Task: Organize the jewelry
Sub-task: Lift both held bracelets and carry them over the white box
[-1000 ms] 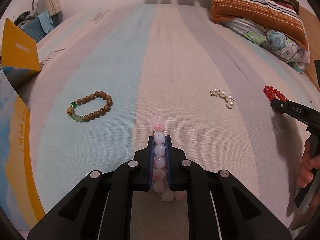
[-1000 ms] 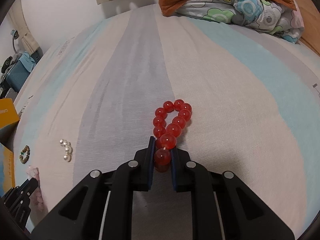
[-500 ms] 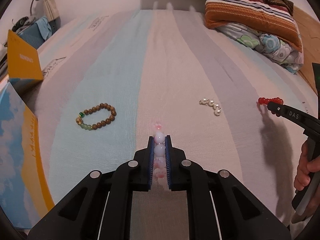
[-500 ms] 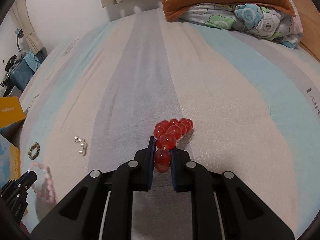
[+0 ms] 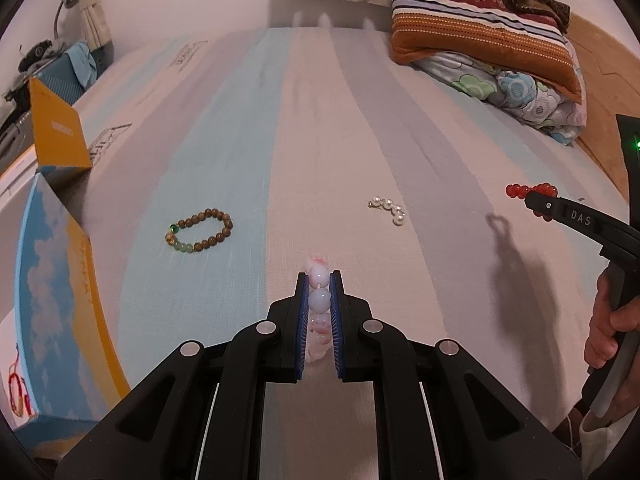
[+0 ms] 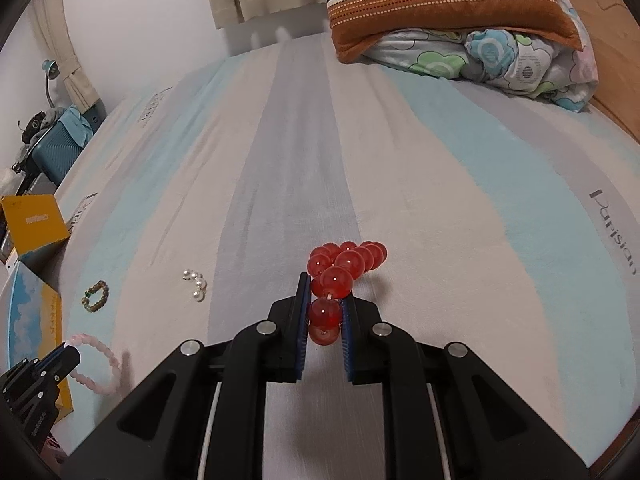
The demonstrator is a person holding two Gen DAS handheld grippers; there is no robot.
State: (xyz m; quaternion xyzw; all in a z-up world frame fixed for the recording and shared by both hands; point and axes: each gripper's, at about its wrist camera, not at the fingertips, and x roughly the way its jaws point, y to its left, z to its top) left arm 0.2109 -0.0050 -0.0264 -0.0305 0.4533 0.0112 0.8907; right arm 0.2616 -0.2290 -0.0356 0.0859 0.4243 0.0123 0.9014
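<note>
You had both hands loaded. Your left gripper (image 5: 319,280) was pinching the pink bead bracelet (image 5: 319,300) between its blue pads, the loop hanging clear of the bed (image 5: 320,120) near its front edge. Your right gripper (image 6: 325,292) was clamped on the red bead bracelet (image 6: 340,268), also lifted, toward the bed's right edge. You appeared to be in the carry step, with both pieces up and neither yet put away. Farther out on the sheet lay the wooden bead bracelet (image 5: 200,232) on the left side and the pearl strand (image 5: 389,210) right of centre, well apart. The blue and yellow box (image 5: 52,280) stood at the left edge; if it was the destination, your next move called for swinging left over it and easing the jaws apart.
</note>
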